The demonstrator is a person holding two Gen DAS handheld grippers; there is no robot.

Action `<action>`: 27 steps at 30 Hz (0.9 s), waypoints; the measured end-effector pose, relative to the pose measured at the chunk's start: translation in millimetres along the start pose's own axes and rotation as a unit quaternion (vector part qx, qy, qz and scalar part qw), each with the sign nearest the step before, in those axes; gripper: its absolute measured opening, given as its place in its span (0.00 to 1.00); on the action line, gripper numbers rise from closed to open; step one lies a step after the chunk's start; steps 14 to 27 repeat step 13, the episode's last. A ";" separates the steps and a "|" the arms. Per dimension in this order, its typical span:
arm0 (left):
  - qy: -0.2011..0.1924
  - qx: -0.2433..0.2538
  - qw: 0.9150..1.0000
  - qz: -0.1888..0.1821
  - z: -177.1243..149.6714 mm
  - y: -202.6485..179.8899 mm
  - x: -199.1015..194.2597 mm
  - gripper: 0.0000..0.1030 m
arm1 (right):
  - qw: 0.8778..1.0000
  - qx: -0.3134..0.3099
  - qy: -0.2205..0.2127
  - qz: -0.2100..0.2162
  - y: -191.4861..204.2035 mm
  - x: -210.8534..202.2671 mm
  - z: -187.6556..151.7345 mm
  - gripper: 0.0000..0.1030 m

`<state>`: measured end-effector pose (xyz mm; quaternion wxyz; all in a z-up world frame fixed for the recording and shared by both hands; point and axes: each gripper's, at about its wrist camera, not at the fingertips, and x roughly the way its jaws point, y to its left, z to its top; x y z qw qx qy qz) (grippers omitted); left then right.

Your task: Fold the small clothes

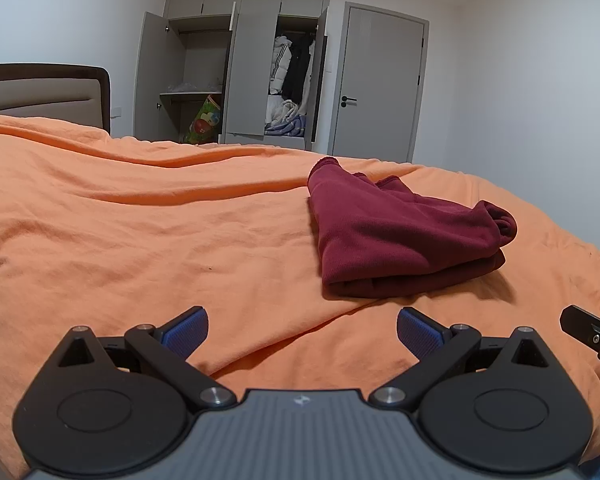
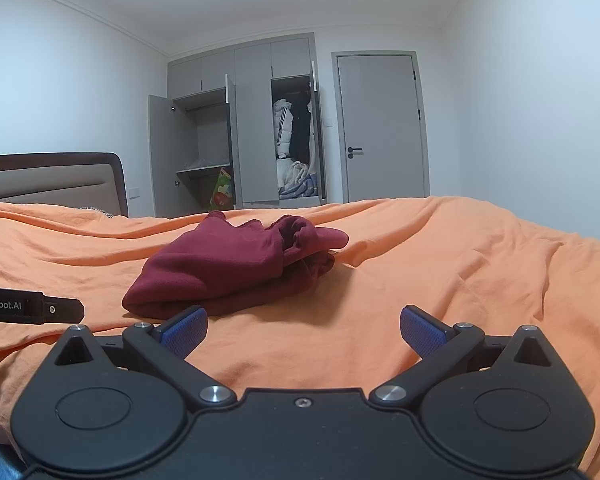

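Item: maroon garment (image 1: 400, 240), folded, on orange bed (image 1: 140, 220). Left gripper (image 1: 302, 332), right gripper (image 2: 304, 334): wide, empty. We'd square its loose far edge.

Both wrist cameras sit low over the orange bedspread (image 1: 140, 220), looking across it toward the open wardrobe (image 1: 236, 64). The left view stands left of the folded maroon garment (image 1: 396, 236), the right view nearer and right of it. Both share the garment, wardrobe, closed door (image 2: 380, 128) and headboard (image 2: 48, 180).
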<state>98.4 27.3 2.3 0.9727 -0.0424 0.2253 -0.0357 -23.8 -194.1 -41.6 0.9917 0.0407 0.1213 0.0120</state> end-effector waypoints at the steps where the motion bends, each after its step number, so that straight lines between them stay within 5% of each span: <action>1: 0.000 0.000 1.000 0.000 0.6 -0.1 0.4 1.00 | 1.000 0.000 0.000 0.000 0.3 0.0 -0.3 0.99; 27: -0.002 0.017 1.000 0.007 6.8 -6.6 3.7 1.00 | 1.000 0.001 0.009 -0.001 -1.6 2.7 -2.4 0.99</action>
